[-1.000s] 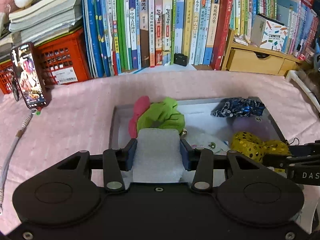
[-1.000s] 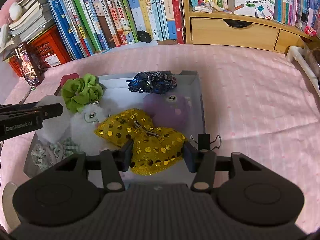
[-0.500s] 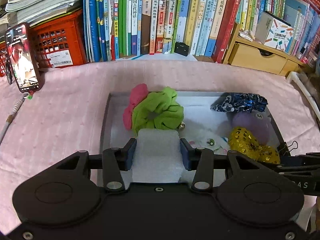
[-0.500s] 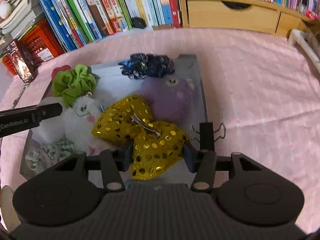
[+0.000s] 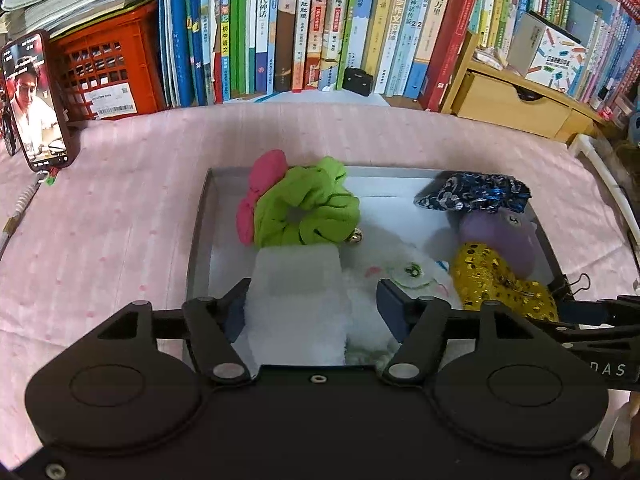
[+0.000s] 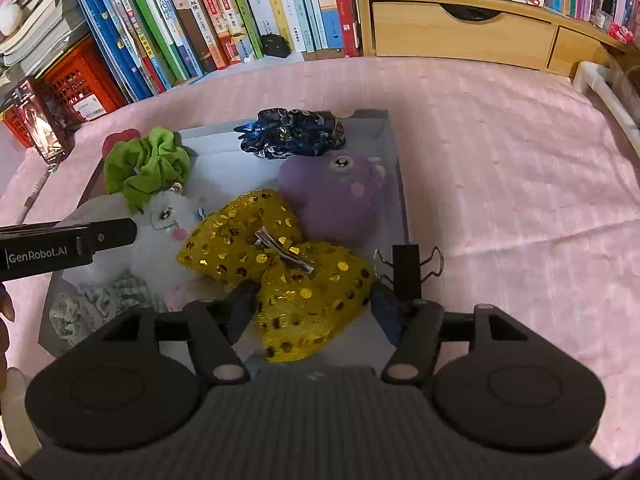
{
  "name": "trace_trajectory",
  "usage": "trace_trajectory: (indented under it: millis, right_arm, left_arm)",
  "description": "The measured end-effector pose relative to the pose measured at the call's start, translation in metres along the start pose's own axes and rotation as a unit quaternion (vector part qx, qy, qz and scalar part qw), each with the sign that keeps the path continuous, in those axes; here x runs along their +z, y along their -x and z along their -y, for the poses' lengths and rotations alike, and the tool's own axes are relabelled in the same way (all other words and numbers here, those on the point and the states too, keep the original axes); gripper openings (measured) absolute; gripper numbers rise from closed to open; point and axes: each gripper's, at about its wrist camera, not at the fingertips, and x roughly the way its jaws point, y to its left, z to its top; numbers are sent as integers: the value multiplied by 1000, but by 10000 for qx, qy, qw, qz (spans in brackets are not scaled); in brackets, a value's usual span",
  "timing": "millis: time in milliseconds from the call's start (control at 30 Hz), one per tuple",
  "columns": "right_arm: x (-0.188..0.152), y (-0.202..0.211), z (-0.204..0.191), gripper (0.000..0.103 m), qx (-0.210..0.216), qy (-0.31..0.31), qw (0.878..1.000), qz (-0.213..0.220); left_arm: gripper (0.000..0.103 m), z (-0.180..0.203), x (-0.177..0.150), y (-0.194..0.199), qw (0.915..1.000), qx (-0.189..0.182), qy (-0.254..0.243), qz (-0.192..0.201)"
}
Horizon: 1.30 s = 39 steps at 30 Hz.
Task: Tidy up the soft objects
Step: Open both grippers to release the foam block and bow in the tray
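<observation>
Pink cloth (image 6: 500, 184), sequined yellow bow (image 6: 280, 264)

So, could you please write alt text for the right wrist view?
The right gripper, jaws just opened, straddles a yellow sequin bow lying in a grey tray with a purple plush, green scrunchie and white plush.

Pink cloth surface (image 6: 500, 160); packed book row (image 5: 300, 28) behind; wooden drawer unit (image 6: 460, 36).
</observation>
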Motion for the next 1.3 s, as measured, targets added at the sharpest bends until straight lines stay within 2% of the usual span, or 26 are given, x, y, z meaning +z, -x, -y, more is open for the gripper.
trace_trajectory:
  millis: [500,967,1300]
  right_arm:
    - [-4,35,-12,85,22,187,9993,330]
    - [-17,78,-16,90,-126,281,9943,1020]
    - [-36,93,-11,96,-178,289,9880,1509]
  left_arm:
    - [72,6,-6,41,9995,-30,-116,305]
    - [80,24,-29,101,9927,-19,-477,1109]
    - [85,34,-58,121,9868,-119,-695,1456]
